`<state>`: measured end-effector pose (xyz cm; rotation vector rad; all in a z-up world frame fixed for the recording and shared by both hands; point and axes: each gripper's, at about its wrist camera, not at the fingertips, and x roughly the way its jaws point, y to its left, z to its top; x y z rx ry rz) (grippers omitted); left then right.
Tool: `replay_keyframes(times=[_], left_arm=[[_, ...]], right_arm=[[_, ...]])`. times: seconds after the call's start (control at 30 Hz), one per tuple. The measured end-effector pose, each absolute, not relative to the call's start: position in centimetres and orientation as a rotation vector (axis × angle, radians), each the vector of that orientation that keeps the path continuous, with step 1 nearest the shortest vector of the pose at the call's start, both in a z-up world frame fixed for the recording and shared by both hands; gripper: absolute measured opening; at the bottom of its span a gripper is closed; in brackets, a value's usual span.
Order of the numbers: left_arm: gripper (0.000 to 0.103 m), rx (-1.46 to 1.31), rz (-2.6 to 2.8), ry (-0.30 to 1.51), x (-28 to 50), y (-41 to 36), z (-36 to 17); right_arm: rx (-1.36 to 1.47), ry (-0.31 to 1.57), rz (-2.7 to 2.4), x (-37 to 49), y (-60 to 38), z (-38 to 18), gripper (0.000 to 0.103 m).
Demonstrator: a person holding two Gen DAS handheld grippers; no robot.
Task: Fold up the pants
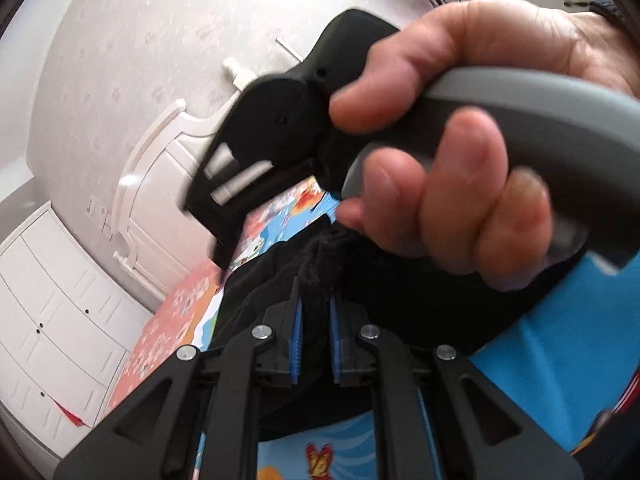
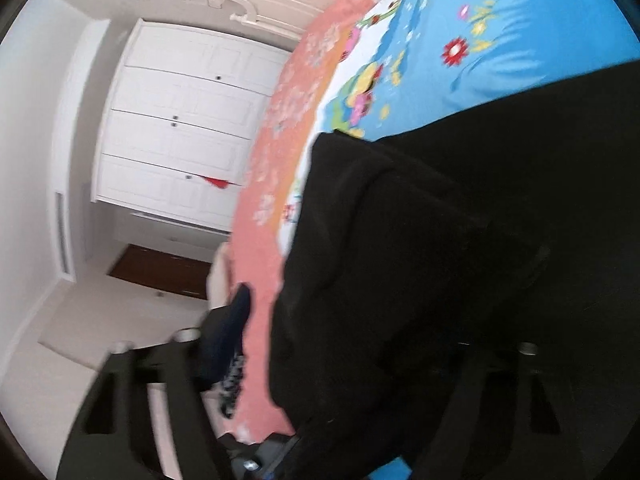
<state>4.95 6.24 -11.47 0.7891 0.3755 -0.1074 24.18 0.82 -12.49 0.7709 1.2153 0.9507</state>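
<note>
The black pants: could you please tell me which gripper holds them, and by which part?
The left gripper is shut on a bunched fold of the black pants; which part of the garment cannot be told. The right gripper's jaws are hidden under the fabric, so its hold cannot be told.

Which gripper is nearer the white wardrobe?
Cannot rank them. The left gripper is shut on the black pants, wardrobe off to its left. The right gripper is buried in pants, wardrobe ahead-left.
</note>
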Motion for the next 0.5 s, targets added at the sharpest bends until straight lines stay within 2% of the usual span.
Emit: replay_keyframes(times=[0.03, 0.1, 0.27, 0.37, 0.4, 0.47, 0.5], left_arm=[[0.011, 0.785, -0.11, 0.366, 4.9, 6.1, -11.3], [0.01, 0.768, -0.133, 0.336, 4.9, 5.6, -10.6], [0.011, 0.736, -0.246, 0.261, 4.3, 2.4, -10.2], [0.02, 0.693, -0.339, 0.288, 4.5, 0.6, -11.1], [0.04, 0.695, -0.364, 0.296, 4.2, 0.1, -11.4], [0.071, 0.681, -0.393, 0.279, 2.8, -0.2, -11.5], [0.072, 0.679, -0.389, 0.263, 2.3, 0.2, -11.4]], right_arm=[[0.777, 1.21, 0.935, 24.1, 0.0, -12.4, 0.044], [0.806, 1.188, 0.925, 23.8, -1.9, -12.3, 0.039], [0.809, 1.122, 0.875, 23.0, -7.6, -12.0, 0.032], [0.784, 1.135, 0.782, 22.3, -9.9, -13.8, 0.03], [0.81, 1.15, 0.763, 22.2, -10.7, -14.8, 0.029], [0.855, 1.166, 0.767, 22.3, -11.2, -16.2, 0.027], [0.881, 1.161, 0.783, 22.4, -11.3, -16.7, 0.027]])
